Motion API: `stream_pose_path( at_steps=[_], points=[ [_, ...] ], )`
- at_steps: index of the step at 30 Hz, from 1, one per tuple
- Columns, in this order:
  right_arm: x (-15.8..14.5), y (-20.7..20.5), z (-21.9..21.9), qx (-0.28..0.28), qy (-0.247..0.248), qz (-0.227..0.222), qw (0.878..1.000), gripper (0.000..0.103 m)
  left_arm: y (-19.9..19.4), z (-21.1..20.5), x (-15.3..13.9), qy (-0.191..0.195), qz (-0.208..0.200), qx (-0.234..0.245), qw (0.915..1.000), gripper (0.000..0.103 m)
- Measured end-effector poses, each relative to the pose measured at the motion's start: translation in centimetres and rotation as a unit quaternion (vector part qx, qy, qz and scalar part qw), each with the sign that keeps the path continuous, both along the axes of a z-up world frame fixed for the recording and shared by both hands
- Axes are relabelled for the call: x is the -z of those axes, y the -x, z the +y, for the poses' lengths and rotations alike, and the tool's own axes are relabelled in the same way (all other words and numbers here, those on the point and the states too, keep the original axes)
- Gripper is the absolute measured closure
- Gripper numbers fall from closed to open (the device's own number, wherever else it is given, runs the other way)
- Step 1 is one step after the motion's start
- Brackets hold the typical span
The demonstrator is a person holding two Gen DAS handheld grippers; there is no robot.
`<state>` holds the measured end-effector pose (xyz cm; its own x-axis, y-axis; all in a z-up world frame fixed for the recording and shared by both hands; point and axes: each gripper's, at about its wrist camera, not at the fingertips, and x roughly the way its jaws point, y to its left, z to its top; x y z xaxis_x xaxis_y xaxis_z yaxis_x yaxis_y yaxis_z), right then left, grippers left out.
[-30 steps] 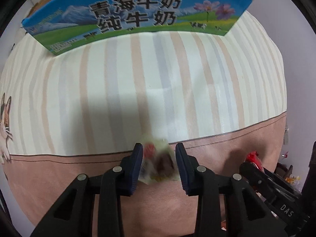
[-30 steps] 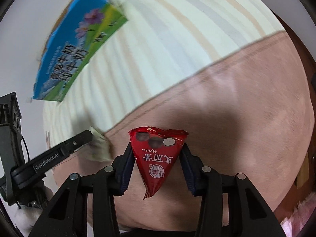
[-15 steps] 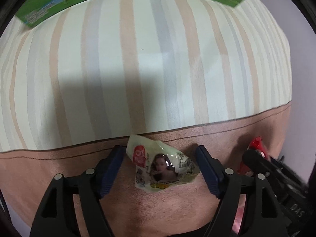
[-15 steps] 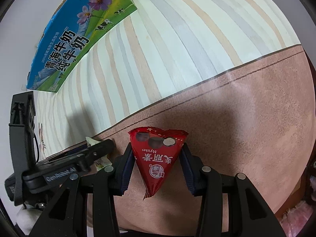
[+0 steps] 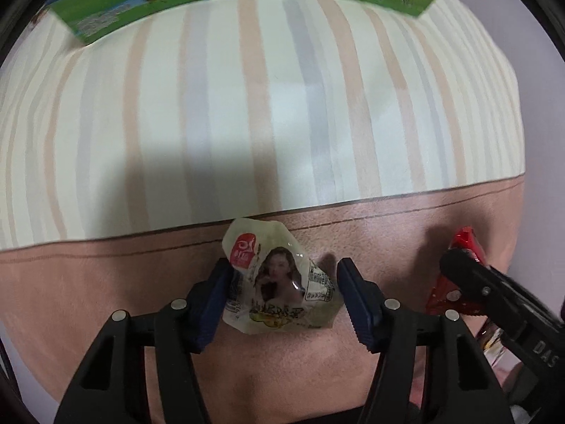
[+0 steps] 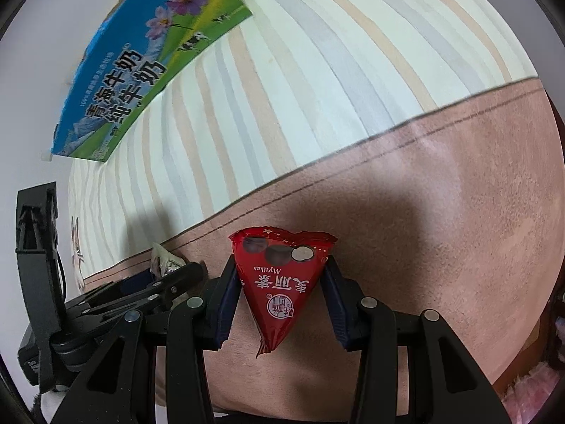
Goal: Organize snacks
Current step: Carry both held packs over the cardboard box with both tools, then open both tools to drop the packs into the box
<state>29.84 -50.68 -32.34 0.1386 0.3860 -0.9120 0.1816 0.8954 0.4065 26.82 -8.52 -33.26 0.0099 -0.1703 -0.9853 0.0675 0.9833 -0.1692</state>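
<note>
A pale green snack packet (image 5: 279,279) with a woman's picture lies on the pink band of the cloth, between the fingers of my left gripper (image 5: 282,296). The jaws stand open around it; whether they touch it I cannot tell. My right gripper (image 6: 279,282) is shut on a red triangular Mylikes packet (image 6: 280,282) and holds it just above the cloth. That red packet (image 5: 462,247) shows at the right of the left wrist view. The pale packet (image 6: 164,261) shows at the left of the right wrist view, behind the left gripper's finger.
A blue and green milk carton box (image 5: 229,3) stands at the far side of the striped cloth (image 5: 282,123); it also shows in the right wrist view (image 6: 141,70). The cloth's pink band (image 6: 441,229) runs along the near side. A wall lies behind.
My left gripper opened and let the pale packet drop onto the cloth, then narrowed again around it. The right gripper kept its hold on the red packet and shifted little.
</note>
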Motion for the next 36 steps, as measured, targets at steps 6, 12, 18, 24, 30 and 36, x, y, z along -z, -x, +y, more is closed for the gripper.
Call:
stream_pose_path(
  at_steps=[6,12,18,24,30,36],
  points=[
    [-4.1,-1.7,1.3,-0.031,-0.021,-0.039,0.999,0.056,0.0,3.3,-6.3,0.039,-0.045,-0.026,0.9979,0.044],
    [-11.5,-6.4,3.9,-0.073,-0.044,-0.114,0.990,0.056,-3.9,5.5,-14.7,0.077,-0.112,-0.046,0.9896,0.044],
    [-16.8,-13.8,6.0,-0.101,-0.025,-0.171,0.980,0.056,-10.9,7.0,-19.7,0.071,-0.158,-0.055,0.9833,0.044],
    [-16.4,-21.7,6.9,-0.109,0.019,-0.154,0.982,0.056,-18.6,8.3,-18.8,0.041,-0.138,-0.063,0.9876,0.044],
    [-12.1,-26.3,7.3,-0.122,0.070,-0.086,0.986,0.047,-24.3,9.5,-13.5,0.016,-0.068,-0.067,0.9953,0.043],
    [-9.9,-27.4,7.9,-0.145,0.104,-0.057,0.982,0.002,-25.7,10.5,-10.8,-0.010,-0.044,-0.074,0.9962,0.026]
  ],
)
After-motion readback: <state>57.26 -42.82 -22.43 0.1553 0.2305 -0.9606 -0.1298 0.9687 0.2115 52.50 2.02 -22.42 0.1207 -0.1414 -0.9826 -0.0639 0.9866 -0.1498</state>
